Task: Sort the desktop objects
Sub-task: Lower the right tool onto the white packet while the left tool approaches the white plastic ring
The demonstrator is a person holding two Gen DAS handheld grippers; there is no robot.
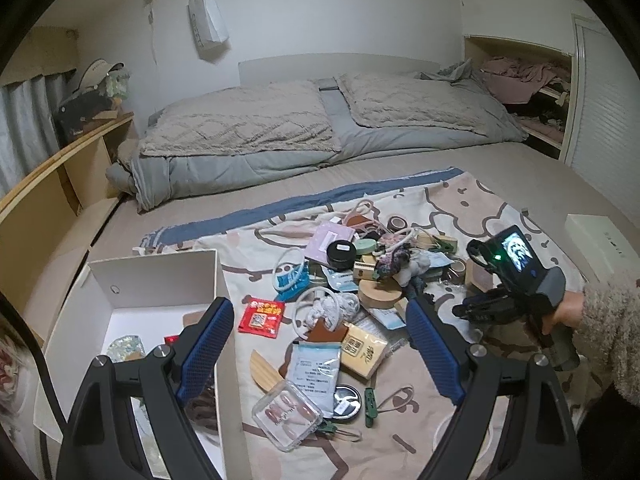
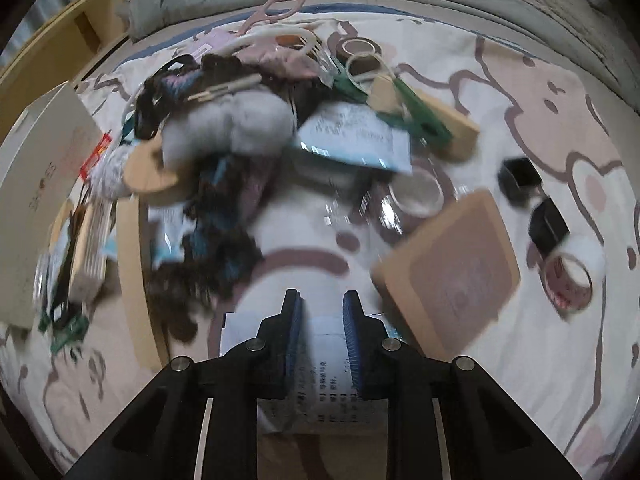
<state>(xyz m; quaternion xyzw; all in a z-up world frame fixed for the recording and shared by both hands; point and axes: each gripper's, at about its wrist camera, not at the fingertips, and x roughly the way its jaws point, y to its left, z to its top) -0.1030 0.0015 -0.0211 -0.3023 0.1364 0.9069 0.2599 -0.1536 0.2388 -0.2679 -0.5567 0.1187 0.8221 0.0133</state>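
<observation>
The right gripper has its 2 fingers pressed onto a white printed sachet at the near edge of the pile on the patterned cloth, right of centre. The left gripper hangs spread and empty beside the white box at the left. The sachet looks light, thin and floppy, probably slick, so a pinch across its flat faces near one sealed edge seems safest; its long axis seems to run near to far, along the fingers, though much of it is hidden.
</observation>
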